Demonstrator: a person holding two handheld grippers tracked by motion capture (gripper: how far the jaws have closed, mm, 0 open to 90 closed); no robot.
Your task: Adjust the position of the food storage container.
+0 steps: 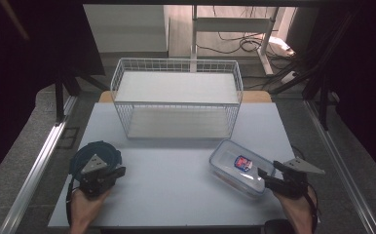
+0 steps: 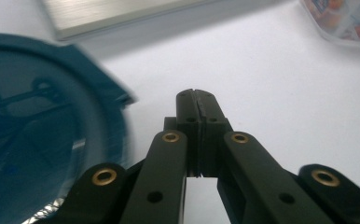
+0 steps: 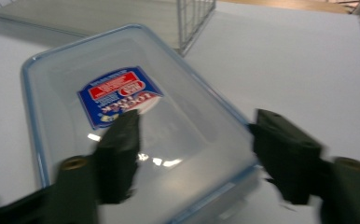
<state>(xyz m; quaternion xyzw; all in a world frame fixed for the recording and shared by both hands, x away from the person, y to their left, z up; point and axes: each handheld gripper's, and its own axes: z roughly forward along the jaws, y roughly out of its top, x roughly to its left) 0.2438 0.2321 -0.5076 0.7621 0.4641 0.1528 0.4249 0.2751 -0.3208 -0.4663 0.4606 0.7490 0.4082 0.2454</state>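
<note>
Right tongs [image 1: 265, 176]: my jaws straddle the near corner of the clear box [image 1: 241, 167], one inside over its floor, one outside its wall. They stand partway open and the pads do not yet press on the rim, as I read the right gripper view.

Left tongs [image 1: 109, 174]: shut tight on nothing, jaws meeting flat in the left gripper view, tips over bare worktop [image 1: 176, 180].

Clear box: a see-through food container with a blue rim and a red-and-blue sticker [image 1: 243, 163] on its floor. It lies open side up at the right of the worktop, turned askew, near the front right corner of the wire basket [image 1: 176, 100] but apart from it.

Blue lid [image 1: 94, 155]: round-cornered, dark blue, lying flat at the left of the worktop, just beside my left tongs and partly under the hand that holds them. Well apart from the box.

Wire basket: white mesh, with a pale board as its floor, standing across the back of the worktop.

Step in hand: by my judgement, taking hold of the box by its near wall with my right tongs, while my left waits by the lid.

Next move: I judge that the right jaws must close until both pads pinch the thin wall squarely. The corner is curved and the plastic slick, so a grip set slightly along the straight side would hold better. My left tongs would have to open before they can take the lid's edge.
</note>
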